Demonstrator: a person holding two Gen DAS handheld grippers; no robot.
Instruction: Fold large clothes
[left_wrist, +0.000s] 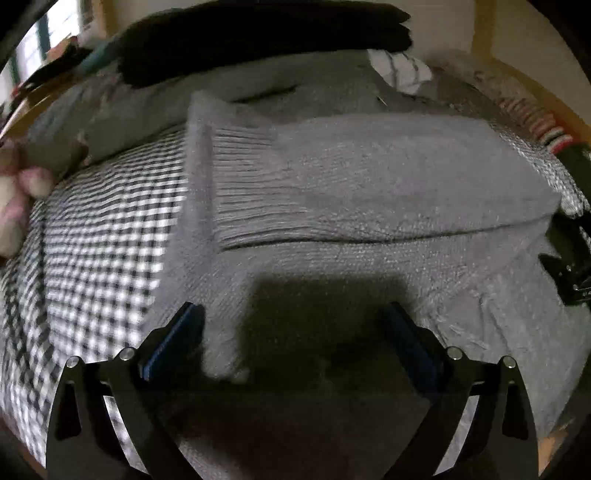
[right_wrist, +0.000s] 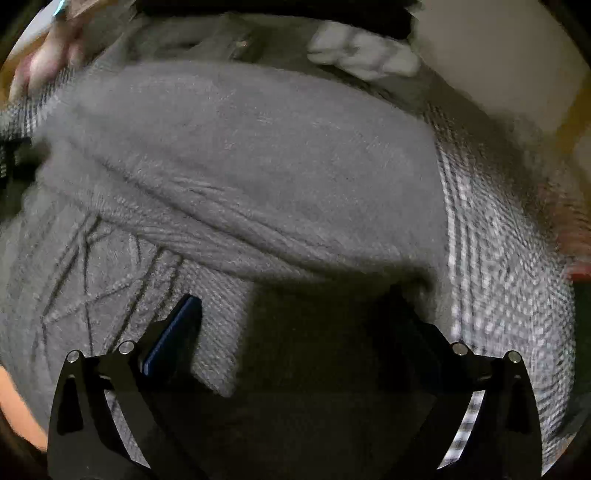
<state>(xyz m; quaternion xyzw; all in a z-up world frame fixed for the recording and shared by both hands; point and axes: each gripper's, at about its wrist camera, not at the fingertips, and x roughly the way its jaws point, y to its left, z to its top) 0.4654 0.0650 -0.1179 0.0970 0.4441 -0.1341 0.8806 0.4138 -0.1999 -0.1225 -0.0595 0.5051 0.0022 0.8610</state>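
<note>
A grey knitted sweater (left_wrist: 369, 177) lies spread on a bed covered with a black-and-white checked sheet (left_wrist: 99, 236). In the left wrist view one sleeve is folded across the body of the sweater, its ribbed cuff (left_wrist: 243, 184) ending toward the left edge of the garment, close to the bare checked sheet. The left gripper (left_wrist: 293, 339) hangs over the near part of the sweater with its jaws spread wide and nothing between them. The right gripper (right_wrist: 295, 332) is likewise wide open and empty above the knit, casting a dark shadow on it; in its blurred view the checked sheet shows to the right. At the far side of the bed lie a dark garment (left_wrist: 266, 33), grey fabric and a crumpled white cloth (left_wrist: 402, 68).
</note>
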